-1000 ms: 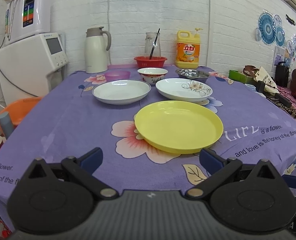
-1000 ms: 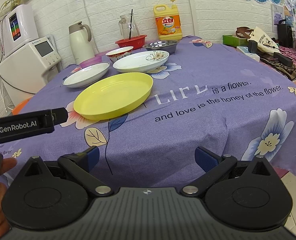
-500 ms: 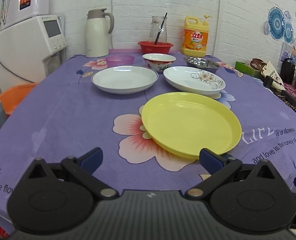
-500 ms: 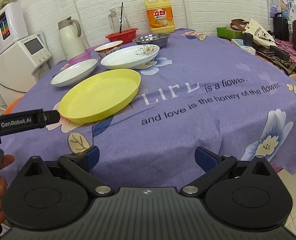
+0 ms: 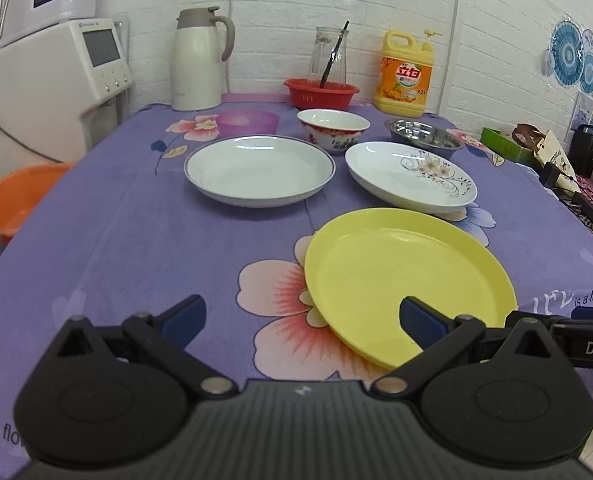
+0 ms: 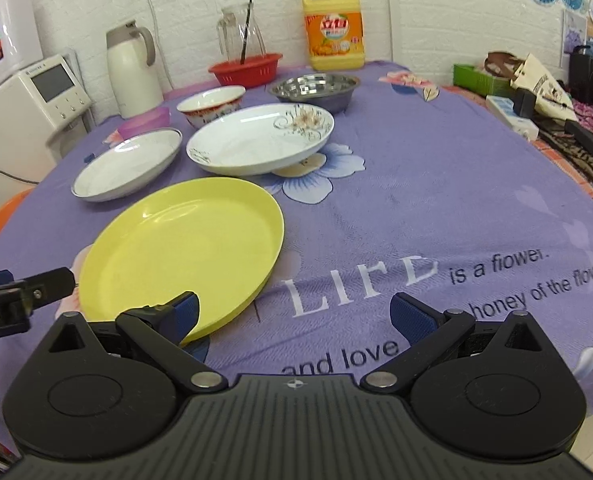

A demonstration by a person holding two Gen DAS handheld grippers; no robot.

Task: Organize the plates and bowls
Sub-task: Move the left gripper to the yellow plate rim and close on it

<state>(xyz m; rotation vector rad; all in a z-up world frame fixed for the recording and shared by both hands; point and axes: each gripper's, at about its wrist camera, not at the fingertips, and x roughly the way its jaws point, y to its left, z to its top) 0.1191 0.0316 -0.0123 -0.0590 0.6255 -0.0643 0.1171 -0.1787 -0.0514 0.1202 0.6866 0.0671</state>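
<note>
A yellow plate (image 5: 408, 280) (image 6: 184, 248) lies nearest on the purple cloth. Behind it lie a plain white plate (image 5: 258, 170) (image 6: 128, 164) and a flower-patterned white plate (image 5: 410, 178) (image 6: 260, 138). Further back stand a red-patterned bowl (image 5: 333, 128) (image 6: 211, 106), a steel bowl (image 5: 424, 134) (image 6: 314, 88) and a small purple bowl (image 5: 247, 122) (image 6: 144, 120). My left gripper (image 5: 302, 318) is open and empty, its right finger over the yellow plate's near rim. My right gripper (image 6: 294, 314) is open and empty, its left finger at the plate's near right rim.
At the back stand a white thermos (image 5: 196, 60), a red basket (image 5: 321, 94) with a glass jug, and a yellow detergent bottle (image 5: 406, 76). A white appliance (image 5: 48, 88) stands left of the table. Clutter lies at the right edge (image 6: 536, 92).
Both grippers have moved forward toward the yellow plate, which now lies closer and partly under their fingers. Nothing on the table has moved.
</note>
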